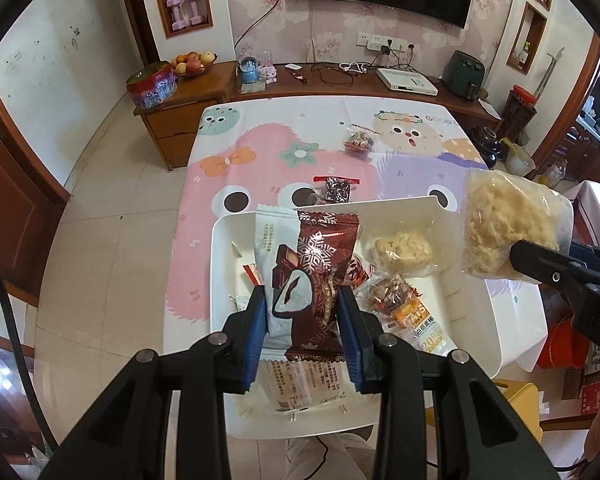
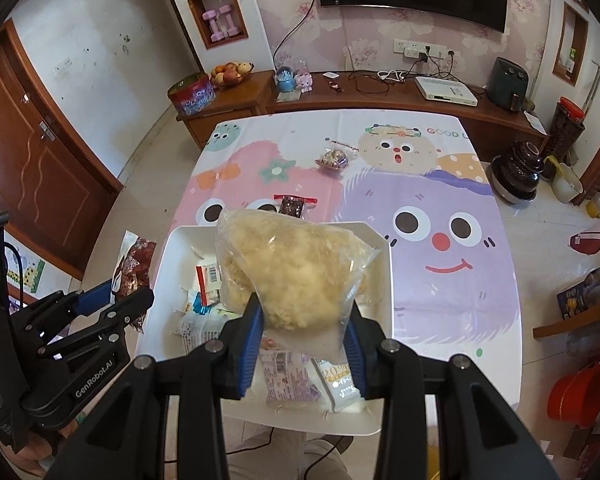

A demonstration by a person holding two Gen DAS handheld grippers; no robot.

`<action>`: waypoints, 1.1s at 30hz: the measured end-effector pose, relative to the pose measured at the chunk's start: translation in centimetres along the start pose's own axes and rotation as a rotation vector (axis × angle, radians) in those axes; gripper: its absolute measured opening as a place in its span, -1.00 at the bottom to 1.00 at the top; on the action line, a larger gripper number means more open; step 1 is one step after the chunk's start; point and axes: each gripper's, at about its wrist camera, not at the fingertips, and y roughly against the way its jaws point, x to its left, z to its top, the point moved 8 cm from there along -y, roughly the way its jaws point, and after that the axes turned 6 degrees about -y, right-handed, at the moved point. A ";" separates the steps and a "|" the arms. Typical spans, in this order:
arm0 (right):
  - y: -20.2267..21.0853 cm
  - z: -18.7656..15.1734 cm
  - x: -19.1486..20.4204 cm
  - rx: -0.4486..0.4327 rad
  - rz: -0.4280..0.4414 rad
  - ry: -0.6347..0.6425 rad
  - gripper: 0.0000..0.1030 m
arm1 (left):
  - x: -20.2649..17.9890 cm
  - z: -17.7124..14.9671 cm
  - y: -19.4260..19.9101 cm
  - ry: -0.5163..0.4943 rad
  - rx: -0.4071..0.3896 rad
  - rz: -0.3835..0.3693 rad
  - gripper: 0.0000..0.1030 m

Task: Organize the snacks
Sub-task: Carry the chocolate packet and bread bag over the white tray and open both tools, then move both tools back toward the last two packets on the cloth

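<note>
My left gripper [image 1: 302, 312] is shut on a brown-and-white snowflake snack packet [image 1: 308, 264], held above the white bin [image 1: 468, 276]. It also shows at the left of the right wrist view [image 2: 134, 264]. My right gripper [image 2: 306, 320] is shut on a clear bag of pale yellow crumbly snack [image 2: 296, 268], held over the bin [image 2: 384, 280]; the bag shows at the right of the left wrist view [image 1: 512, 224]. The bin holds several packets, among them another yellow crumbly bag [image 1: 404, 250]. A dark red-sealed packet [image 2: 294, 205] and a mixed-nut bag [image 2: 332, 158] lie on the table.
The table wears a cartoon monster cloth [image 2: 440, 200]. Behind it stands a wooden sideboard [image 2: 380, 96] with a fruit bowl, a tin and cables. A red bucket [image 2: 580, 396] and jars stand on the floor at the right.
</note>
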 end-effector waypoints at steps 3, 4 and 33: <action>-0.5 -0.1 0.1 0.016 -0.006 0.005 -0.24 | 0.0 -0.1 -0.3 -0.003 0.007 0.006 -0.28; -0.6 -0.2 0.1 0.021 -0.010 0.004 -0.24 | 0.0 -0.1 -0.3 -0.003 0.010 0.006 -0.02; -0.8 -0.7 0.7 0.048 0.010 0.009 -0.13 | -0.2 0.1 -0.2 0.012 0.012 0.002 0.67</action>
